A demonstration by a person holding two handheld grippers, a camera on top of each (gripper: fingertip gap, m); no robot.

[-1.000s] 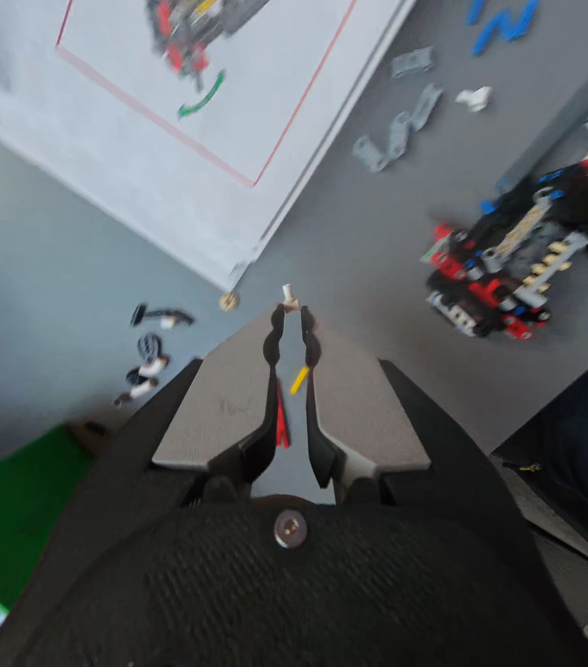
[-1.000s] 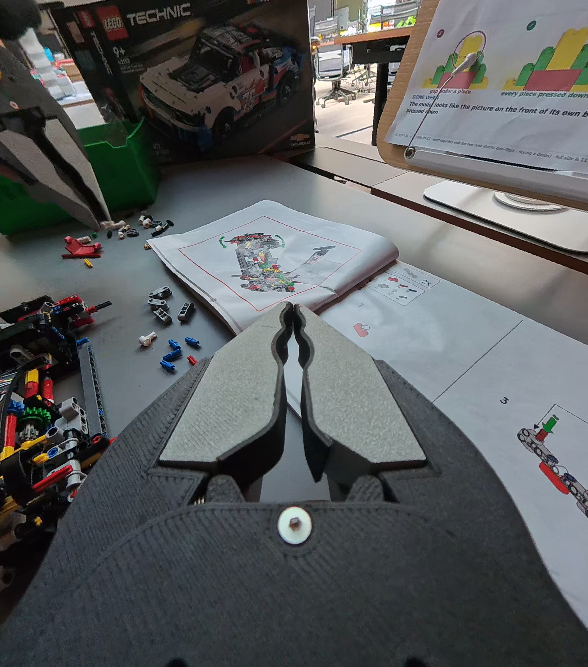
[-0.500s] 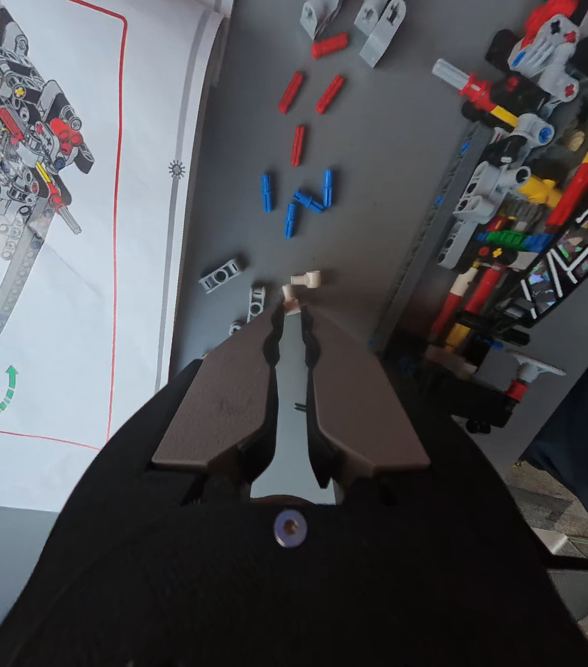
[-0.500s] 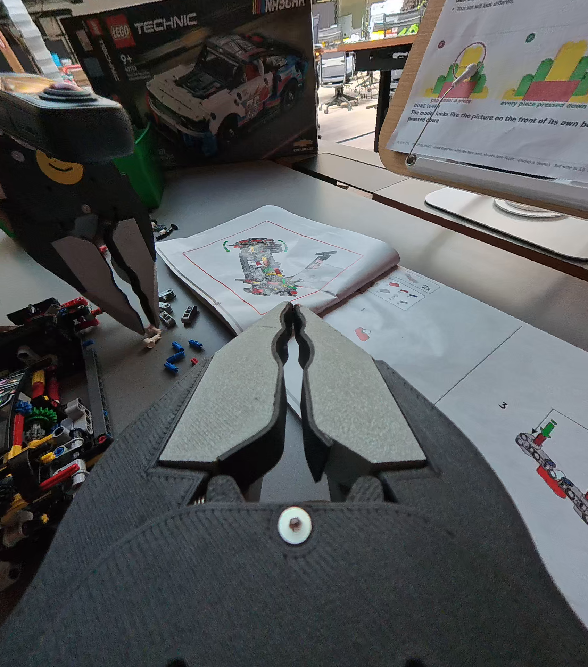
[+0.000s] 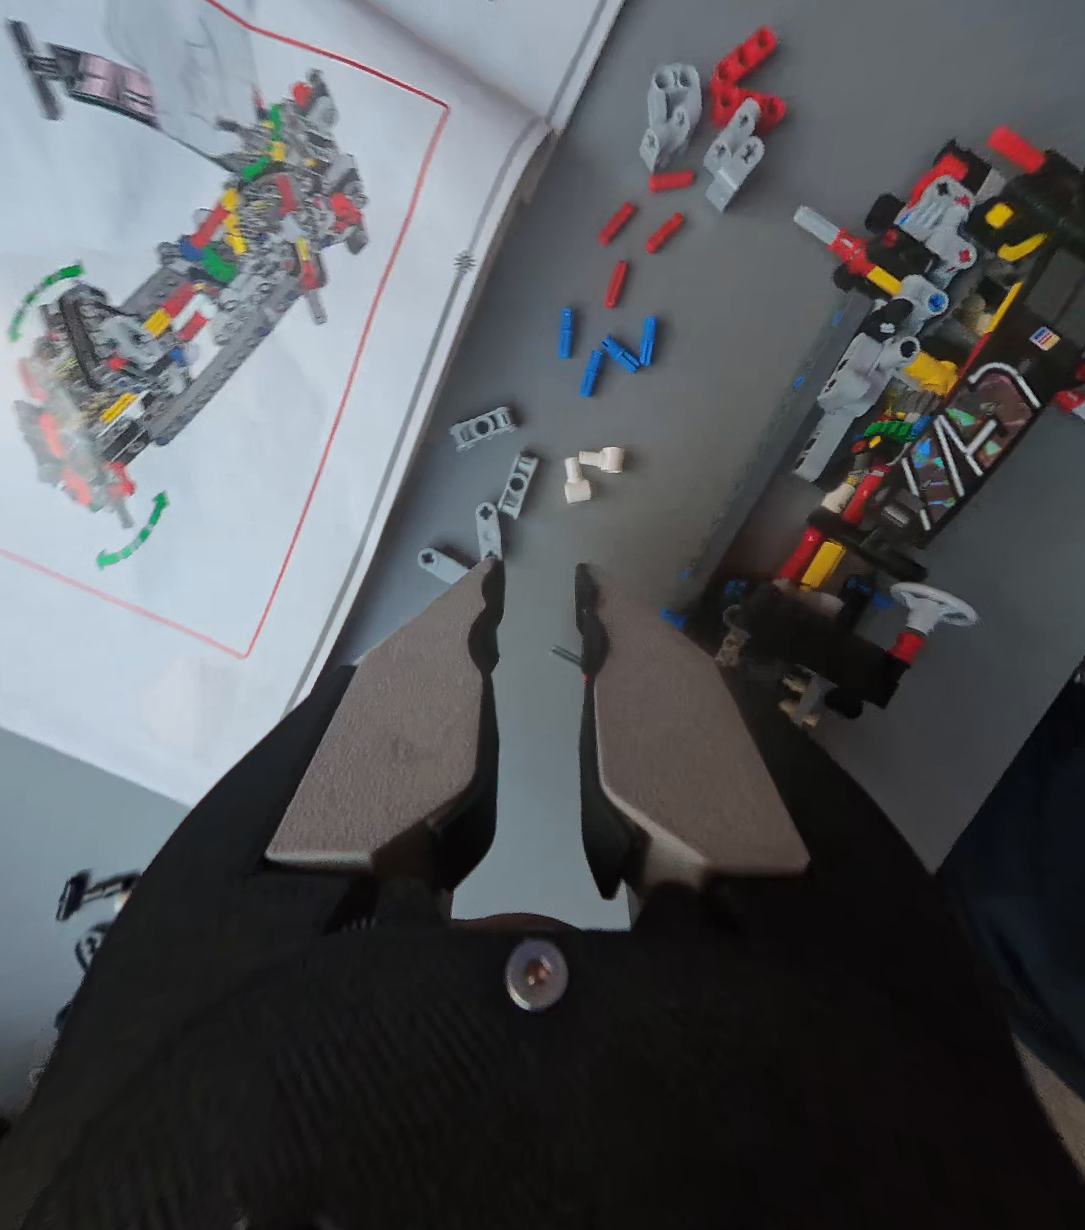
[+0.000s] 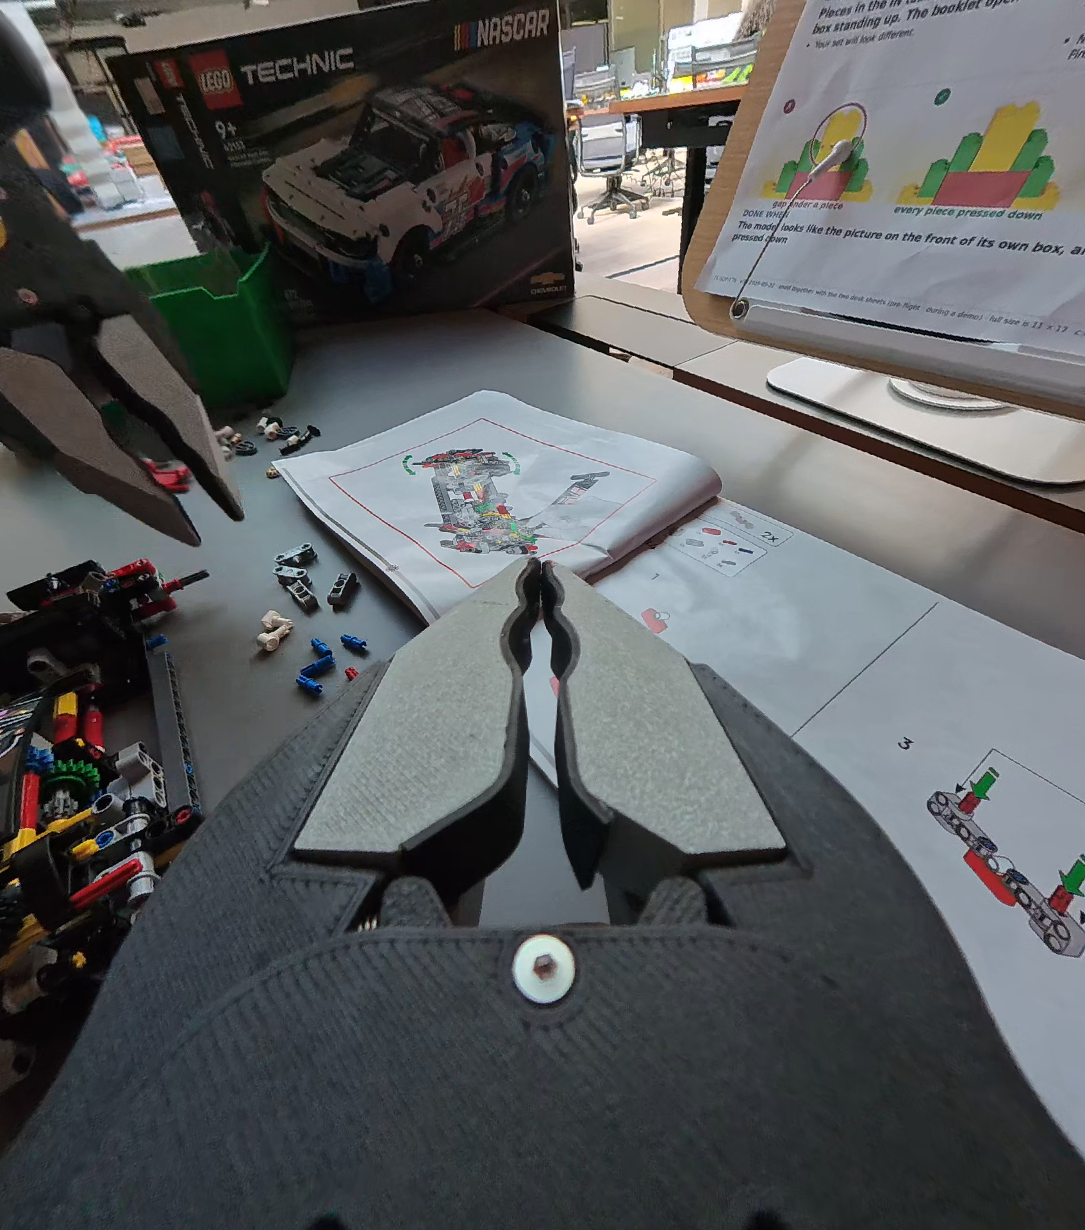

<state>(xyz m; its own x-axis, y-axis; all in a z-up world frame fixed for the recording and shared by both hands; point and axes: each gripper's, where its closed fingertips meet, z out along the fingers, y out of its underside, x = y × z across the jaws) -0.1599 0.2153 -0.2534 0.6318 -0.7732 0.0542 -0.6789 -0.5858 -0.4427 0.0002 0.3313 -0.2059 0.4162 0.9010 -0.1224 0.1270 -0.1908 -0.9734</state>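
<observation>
My left gripper (image 5: 538, 569) is open, with nothing between its fingers. It hovers above the grey table (image 5: 692, 466), and it also shows in the right wrist view (image 6: 214, 527). Two cream pegs (image 5: 583, 474) lie on the table just ahead of its tips, and also show in the right wrist view (image 6: 273, 632). Grey connectors (image 5: 516, 476) lie by its left fingertip. My right gripper (image 6: 539, 564) is shut, its tips meeting with nothing between them, above the open instruction booklet (image 6: 493, 492).
A partly built toy car model (image 5: 926, 399) lies right of the pegs. Blue pins (image 5: 613, 349) and red pins (image 5: 639, 226) lie beyond them. A product box (image 6: 360, 166), a green bin (image 6: 220, 319), a sheet stand (image 6: 926, 200) and printed sheets (image 6: 926, 699) surround the work area. My right fingertips sit around 20 cm from my left ones.
My left gripper carried a cream peg from the far pile to beside the model, set it down by another cream peg, opened and lifted back. My right gripper stayed still and shut.
</observation>
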